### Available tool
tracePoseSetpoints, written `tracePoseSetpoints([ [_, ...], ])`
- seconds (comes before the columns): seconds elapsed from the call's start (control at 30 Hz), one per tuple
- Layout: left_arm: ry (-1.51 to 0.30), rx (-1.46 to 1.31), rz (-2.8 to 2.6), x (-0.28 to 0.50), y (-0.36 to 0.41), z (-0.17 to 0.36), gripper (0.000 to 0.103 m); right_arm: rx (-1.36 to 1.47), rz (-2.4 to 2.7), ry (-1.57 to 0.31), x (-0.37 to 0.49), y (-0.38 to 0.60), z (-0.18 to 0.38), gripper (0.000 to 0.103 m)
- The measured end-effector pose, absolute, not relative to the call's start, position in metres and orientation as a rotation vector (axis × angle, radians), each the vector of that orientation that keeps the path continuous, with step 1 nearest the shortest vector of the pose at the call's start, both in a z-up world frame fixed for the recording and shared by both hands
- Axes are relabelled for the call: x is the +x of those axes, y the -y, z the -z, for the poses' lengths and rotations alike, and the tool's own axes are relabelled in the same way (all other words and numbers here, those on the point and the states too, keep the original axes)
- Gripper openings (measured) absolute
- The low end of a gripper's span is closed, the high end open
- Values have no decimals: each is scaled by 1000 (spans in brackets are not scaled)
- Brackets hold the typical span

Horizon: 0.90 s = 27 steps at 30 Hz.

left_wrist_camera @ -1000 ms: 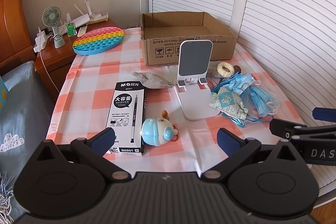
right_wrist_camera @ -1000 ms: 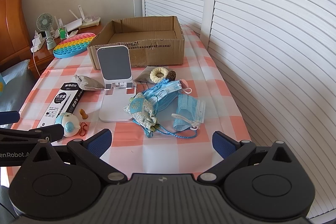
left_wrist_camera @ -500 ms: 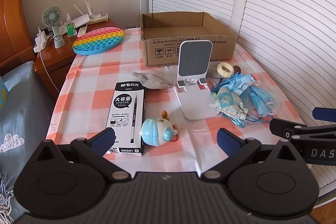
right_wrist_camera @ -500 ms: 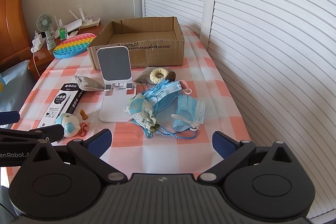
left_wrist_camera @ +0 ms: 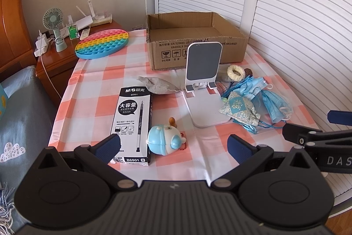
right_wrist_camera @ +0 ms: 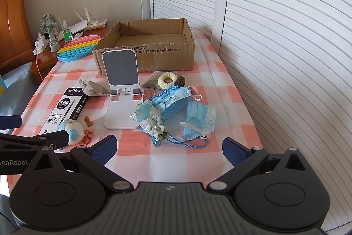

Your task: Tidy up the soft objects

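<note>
Both grippers are hovering over the near edge of the checked tablecloth (right_wrist_camera: 211, 80). The left gripper (left_wrist_camera: 173, 144) is holding its jaws wide apart and empty; the right gripper (right_wrist_camera: 169, 147) is doing the same. The cardboard box (right_wrist_camera: 154, 56) is sitting open at the far end. In front of the box, the phone stand (right_wrist_camera: 121, 89) is standing upright. Right of the stand, the face masks (right_wrist_camera: 198, 118) and floral pouch (right_wrist_camera: 149, 118) are lying together. The scrunchie (right_wrist_camera: 167, 80) is resting just before the box.

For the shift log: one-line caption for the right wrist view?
Open right gripper faces face masks, floral pouch and empty cardboard box.
</note>
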<state>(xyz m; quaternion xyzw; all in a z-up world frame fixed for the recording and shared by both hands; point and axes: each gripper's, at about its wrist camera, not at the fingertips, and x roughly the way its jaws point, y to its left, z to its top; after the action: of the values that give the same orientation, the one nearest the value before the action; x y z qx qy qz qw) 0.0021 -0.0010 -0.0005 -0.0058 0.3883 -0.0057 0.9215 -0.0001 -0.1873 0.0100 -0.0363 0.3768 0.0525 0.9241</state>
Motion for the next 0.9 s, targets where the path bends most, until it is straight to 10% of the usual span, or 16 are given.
tracePoseSetpoints([
  [0.9, -751, 72, 164, 18, -16, 28, 102, -123, -228, -724, 24, 180, 12, 103],
])
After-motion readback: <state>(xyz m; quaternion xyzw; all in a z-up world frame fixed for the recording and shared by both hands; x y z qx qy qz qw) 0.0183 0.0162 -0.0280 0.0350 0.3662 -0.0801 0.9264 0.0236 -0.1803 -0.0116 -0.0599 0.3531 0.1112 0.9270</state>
